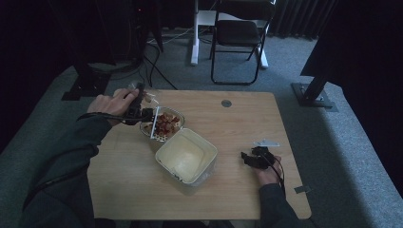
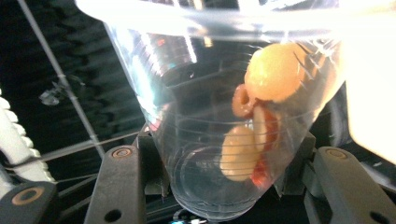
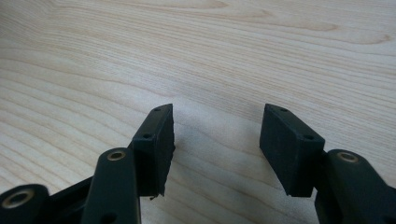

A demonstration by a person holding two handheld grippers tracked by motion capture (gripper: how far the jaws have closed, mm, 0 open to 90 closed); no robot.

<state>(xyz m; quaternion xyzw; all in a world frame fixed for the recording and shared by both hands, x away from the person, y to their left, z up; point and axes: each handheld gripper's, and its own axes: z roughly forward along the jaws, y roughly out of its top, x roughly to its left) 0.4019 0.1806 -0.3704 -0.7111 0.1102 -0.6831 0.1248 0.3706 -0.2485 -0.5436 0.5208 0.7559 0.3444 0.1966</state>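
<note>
My left gripper is shut on a clear plastic cup, held tipped on its side above the table's back left. Between the black jaws, the cup holds pale round snacks and reddish pieces that lie against its lower wall. A white square container stands open on the wooden table, just in front of the cup's mouth. Near the table's right front, my right gripper rests low and open. Nothing lies between its pads but bare wood.
A black folding chair and a white desk leg stand on the carpet beyond the table. A round grommet sits at the table's back middle. Dark stand feet flank the table.
</note>
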